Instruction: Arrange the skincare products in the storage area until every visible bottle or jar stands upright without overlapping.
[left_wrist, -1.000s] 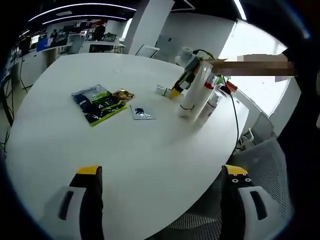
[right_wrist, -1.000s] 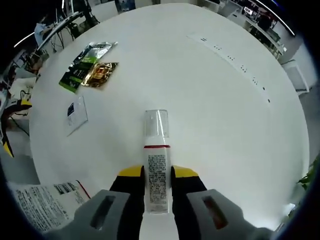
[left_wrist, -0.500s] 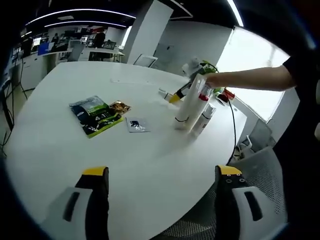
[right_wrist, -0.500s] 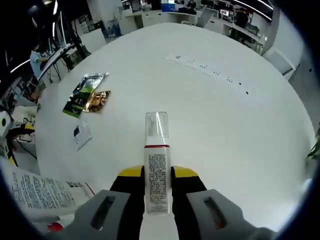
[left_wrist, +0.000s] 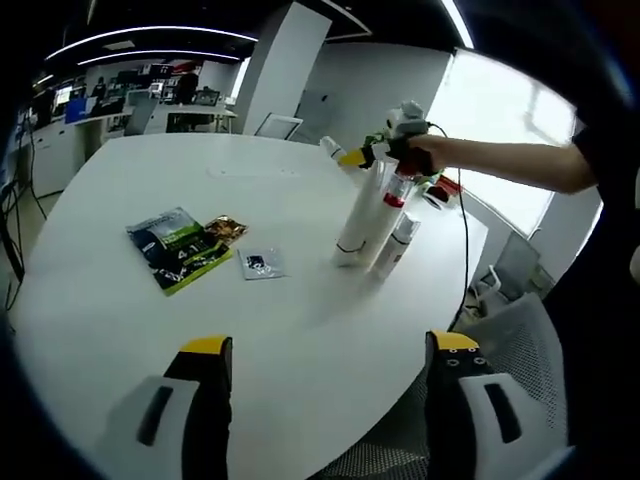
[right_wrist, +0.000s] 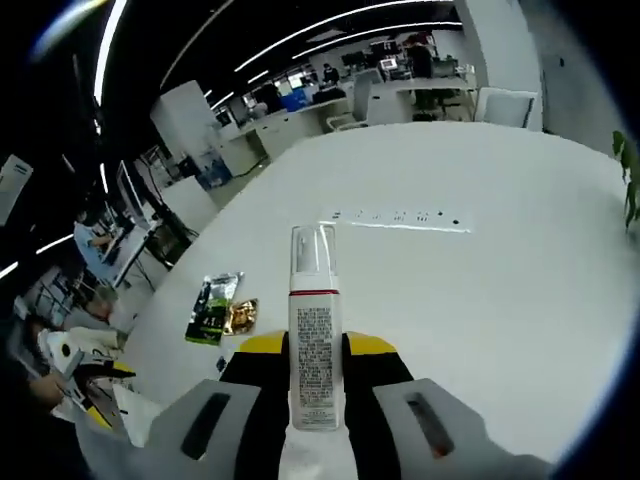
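My right gripper (right_wrist: 314, 352) is shut on a white pump bottle (right_wrist: 313, 330) with a red band and a clear cap, held in the air above the white table (right_wrist: 480, 250). In the left gripper view that right gripper (left_wrist: 372, 153) hangs in a person's hand above two standing products: a tall white tube (left_wrist: 358, 215) and a shorter white bottle (left_wrist: 395, 245) with a red band beside it. The held bottle (left_wrist: 332, 149) points left there. My left gripper (left_wrist: 325, 365) stands open over the table's near edge, nothing between its jaws.
A green-black packet (left_wrist: 172, 248), a gold packet (left_wrist: 224, 230) and a small blue sachet (left_wrist: 260, 265) lie flat left of the standing products. A grey mesh chair (left_wrist: 500, 330) sits off the table's right edge. Desks and chairs fill the room beyond.
The right gripper has lifted and tilted the held bottle up, from looking down at the table to looking across the room. The left gripper has stayed open, its view drifting slightly.
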